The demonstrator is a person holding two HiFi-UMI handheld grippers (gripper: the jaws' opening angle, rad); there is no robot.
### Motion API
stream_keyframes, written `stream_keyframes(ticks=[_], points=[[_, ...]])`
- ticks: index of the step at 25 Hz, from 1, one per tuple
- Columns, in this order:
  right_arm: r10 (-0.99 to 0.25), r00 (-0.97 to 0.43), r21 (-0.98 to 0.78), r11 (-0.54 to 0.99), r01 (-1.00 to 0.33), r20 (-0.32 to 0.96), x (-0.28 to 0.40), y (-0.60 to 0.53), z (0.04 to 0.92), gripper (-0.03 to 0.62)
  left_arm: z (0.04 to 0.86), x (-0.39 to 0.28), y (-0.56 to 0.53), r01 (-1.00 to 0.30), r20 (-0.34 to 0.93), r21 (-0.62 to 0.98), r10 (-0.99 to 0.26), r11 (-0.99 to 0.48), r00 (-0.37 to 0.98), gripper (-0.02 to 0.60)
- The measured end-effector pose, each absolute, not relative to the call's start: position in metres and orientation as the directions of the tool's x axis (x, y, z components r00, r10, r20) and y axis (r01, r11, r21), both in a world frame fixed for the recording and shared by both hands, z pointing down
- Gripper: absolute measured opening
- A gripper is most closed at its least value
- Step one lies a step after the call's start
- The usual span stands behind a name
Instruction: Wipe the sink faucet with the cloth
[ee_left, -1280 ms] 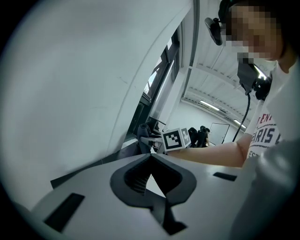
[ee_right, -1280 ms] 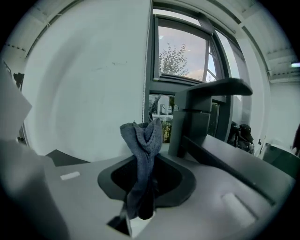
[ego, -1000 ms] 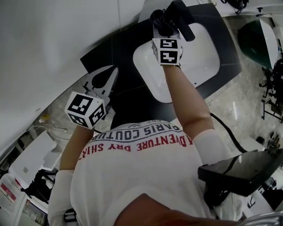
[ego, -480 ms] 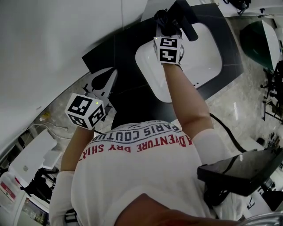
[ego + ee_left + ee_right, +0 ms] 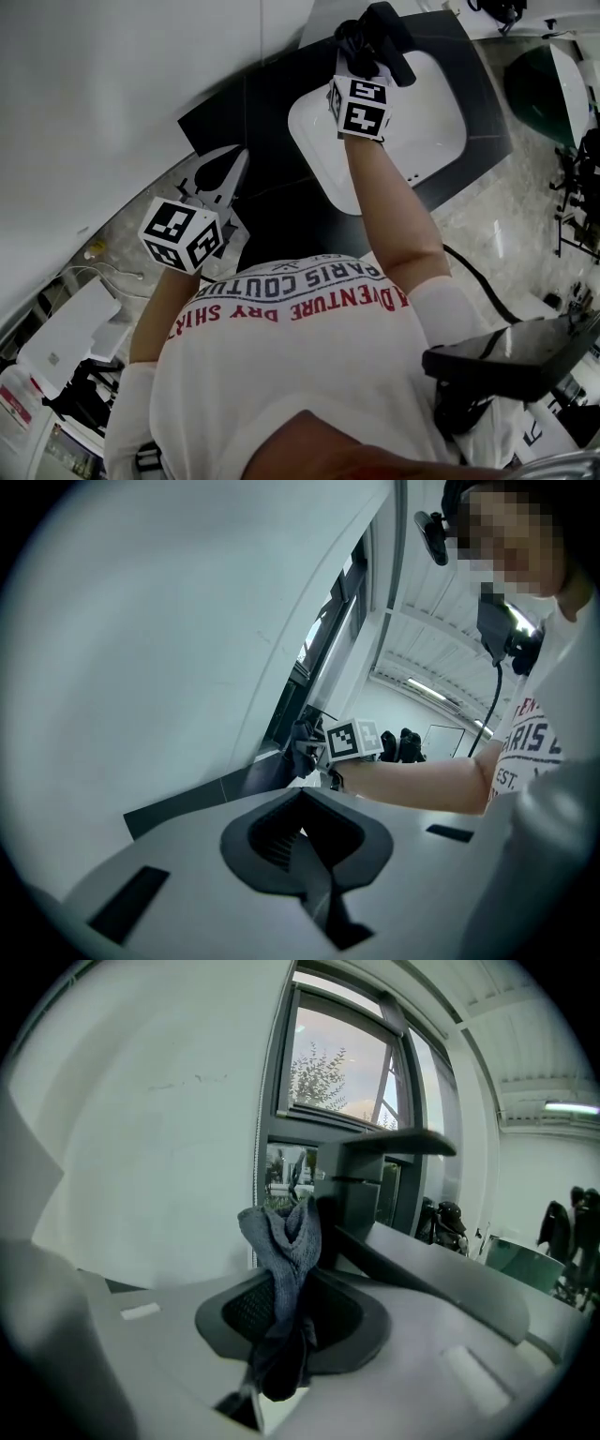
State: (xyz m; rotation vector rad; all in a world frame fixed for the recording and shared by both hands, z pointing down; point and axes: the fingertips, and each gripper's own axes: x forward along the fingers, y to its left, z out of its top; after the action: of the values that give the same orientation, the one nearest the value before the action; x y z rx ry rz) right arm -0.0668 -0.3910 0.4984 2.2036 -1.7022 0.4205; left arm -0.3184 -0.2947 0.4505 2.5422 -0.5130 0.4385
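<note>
Over the sink (image 5: pixel 441 141), right claw (image 5: pixel 364 56) clenched on the cloth (image 5: pixel 284 1239) at the faucet (image 5: pixel 364 1194) (left claw (image 5: pixel 303 834) pinched together, empty)

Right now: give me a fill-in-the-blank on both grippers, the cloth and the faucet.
The right gripper is shut on a grey ____.
The cloth is held up beside the black ____, by the white sink.
The left gripper holds nothing; its jaws are ____.
Missing: cloth, faucet, shut.

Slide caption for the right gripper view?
Right gripper shut on a bunched grey cloth, right beside the black faucet.
</note>
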Motion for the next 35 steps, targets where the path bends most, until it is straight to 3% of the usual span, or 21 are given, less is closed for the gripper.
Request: stream_keyframes(ticks=[11,35], points=[[-0.903,0.286,0.039,-0.290,-0.956,0.320,-0.062,-0.389,0.435,0.077,0.429,-0.328,-0.289,-0.421,0.371,0.411,-0.274,-0.808,0.887,0.002],[-0.885,0.376,0.018,-0.386,-0.922,0.273,-0.034,-0.284,0.435,0.077,0.434,-0.298,-0.263,-0.301,0.379,0.420,-0.136,-0.856,0.915,0.002]])
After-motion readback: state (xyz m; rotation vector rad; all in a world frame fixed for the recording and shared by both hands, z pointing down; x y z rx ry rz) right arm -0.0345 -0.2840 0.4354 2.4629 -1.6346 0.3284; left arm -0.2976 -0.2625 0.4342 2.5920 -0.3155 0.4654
